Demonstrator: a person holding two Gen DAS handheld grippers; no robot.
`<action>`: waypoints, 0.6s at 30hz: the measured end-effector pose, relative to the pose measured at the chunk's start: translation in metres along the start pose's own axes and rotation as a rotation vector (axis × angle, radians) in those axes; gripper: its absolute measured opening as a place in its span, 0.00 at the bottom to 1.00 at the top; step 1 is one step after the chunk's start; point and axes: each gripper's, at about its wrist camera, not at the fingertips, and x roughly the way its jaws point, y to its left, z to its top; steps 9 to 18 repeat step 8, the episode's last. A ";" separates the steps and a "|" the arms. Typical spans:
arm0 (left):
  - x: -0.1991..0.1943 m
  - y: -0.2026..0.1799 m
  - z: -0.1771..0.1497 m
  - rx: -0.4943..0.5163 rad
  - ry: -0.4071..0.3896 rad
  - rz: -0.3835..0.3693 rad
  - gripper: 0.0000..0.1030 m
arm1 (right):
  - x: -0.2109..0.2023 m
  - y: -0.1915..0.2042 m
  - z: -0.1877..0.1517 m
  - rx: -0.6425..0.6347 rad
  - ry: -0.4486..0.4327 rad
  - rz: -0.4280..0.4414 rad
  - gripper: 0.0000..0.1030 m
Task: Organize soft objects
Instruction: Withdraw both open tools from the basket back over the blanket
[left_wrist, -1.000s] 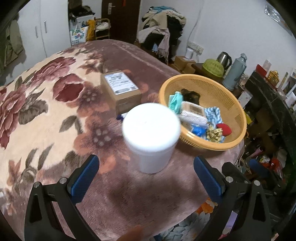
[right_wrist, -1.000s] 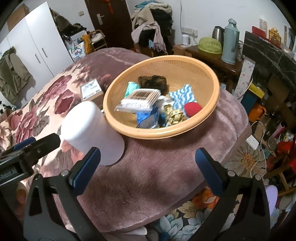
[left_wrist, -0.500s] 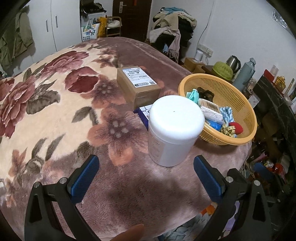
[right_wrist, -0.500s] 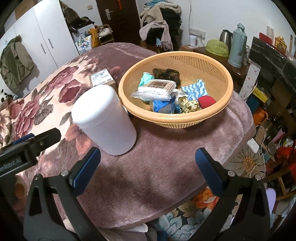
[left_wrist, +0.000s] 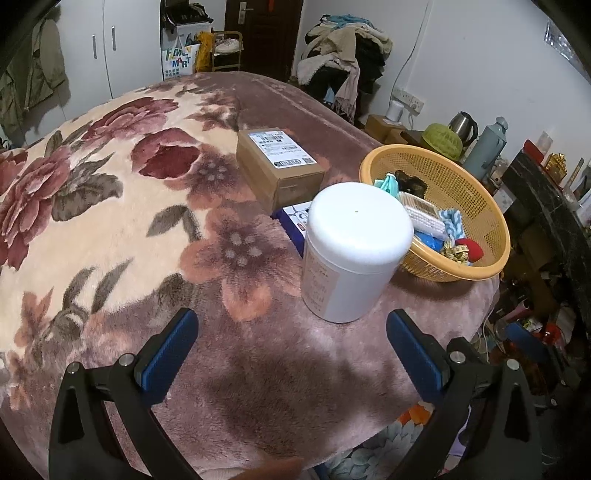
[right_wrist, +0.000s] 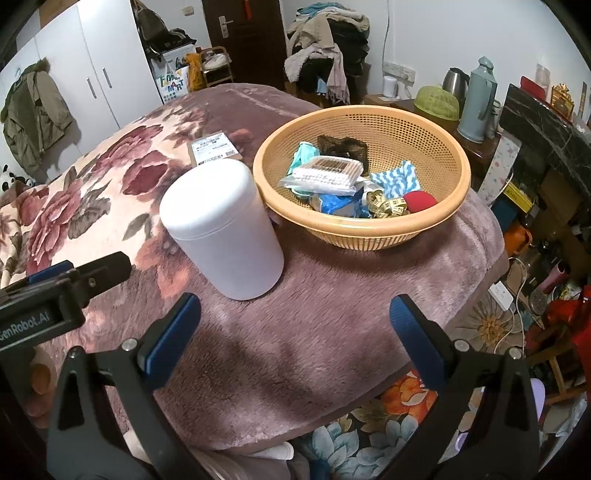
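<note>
Left wrist view: your left tongs (left_wrist: 291, 343) stand wide open and empty above the floral blanket (left_wrist: 110, 229) on the bed. A white jar (left_wrist: 351, 251) stands upright just ahead of them, lid on. Beside it sits an orange basket (left_wrist: 491, 221), holding a red sponge (left_wrist: 470, 248), a blue-and-white cloth (left_wrist: 452, 221), a tape measure (left_wrist: 456, 252) and a pack of cotton swabs (left_wrist: 421, 215). A cardboard box (left_wrist: 279, 166) lies behind the jar. Right wrist view: your right tongs (right_wrist: 295, 332) are likewise open and empty, short of the jar and basket.
</note>
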 end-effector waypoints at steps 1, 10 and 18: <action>-0.001 0.001 -0.001 0.002 -0.003 0.003 0.99 | 0.000 0.001 0.000 -0.003 0.000 0.001 1.00; -0.007 0.029 -0.006 -0.031 -0.017 0.013 0.99 | 0.000 0.021 -0.006 -0.033 -0.002 0.011 1.00; -0.007 0.029 -0.006 -0.031 -0.017 0.013 0.99 | 0.000 0.021 -0.006 -0.033 -0.002 0.011 1.00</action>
